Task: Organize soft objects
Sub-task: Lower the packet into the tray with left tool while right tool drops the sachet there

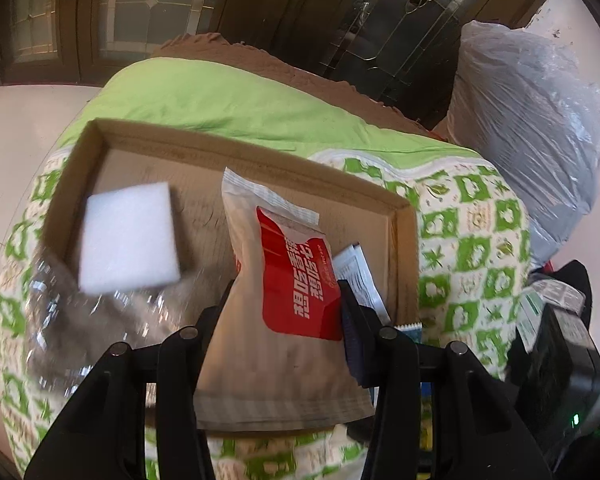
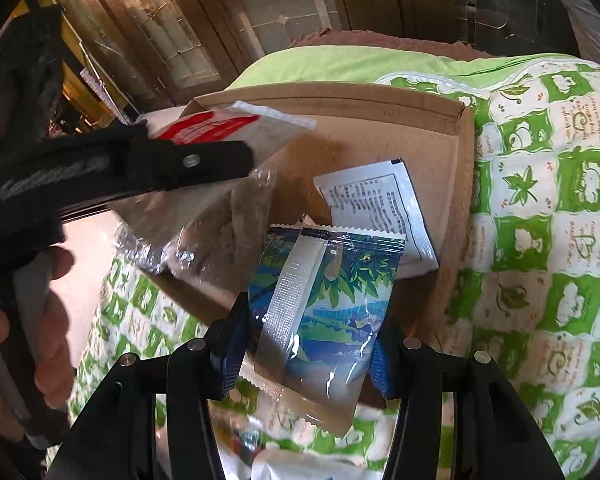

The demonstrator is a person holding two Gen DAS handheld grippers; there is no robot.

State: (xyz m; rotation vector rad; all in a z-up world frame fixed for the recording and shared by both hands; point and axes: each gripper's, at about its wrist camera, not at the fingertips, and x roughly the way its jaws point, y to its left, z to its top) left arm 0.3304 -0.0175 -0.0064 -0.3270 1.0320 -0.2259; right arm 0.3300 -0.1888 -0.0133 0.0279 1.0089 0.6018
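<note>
My left hand-held gripper (image 1: 284, 300) is clamped on a grey-and-red foil snack packet (image 1: 284, 280), above the shallow brown cardboard tray (image 1: 236, 152). My right hand-held gripper (image 2: 304, 340) pinches a blue leaf-printed sachet (image 2: 324, 300) at the tray's near edge. Ahead already lie a white foam square (image 1: 128, 236) and a white printed sachet (image 2: 380, 212). Judged midway.

The cardboard box (image 1: 400, 216) is matt brown corrugated paperboard with a rough, scuffed floor. Inside it, at its left end, lies a white foam block (image 1: 129, 237), soft and finely pored. Over the box's middle, the red-and-white snack pouch (image 1: 284, 276) looks like matt film with crimped seams. At the box's near edge, the blue leaf-print packet (image 2: 328, 312) is glossy plastic and catches highlights. A crinkled clear plastic bag (image 1: 80, 320) glints beside the box. Under the box, the quilt (image 2: 540, 208) is printed green-and-white cloth. Both grippers are matt black plastic with metal pins.
</note>
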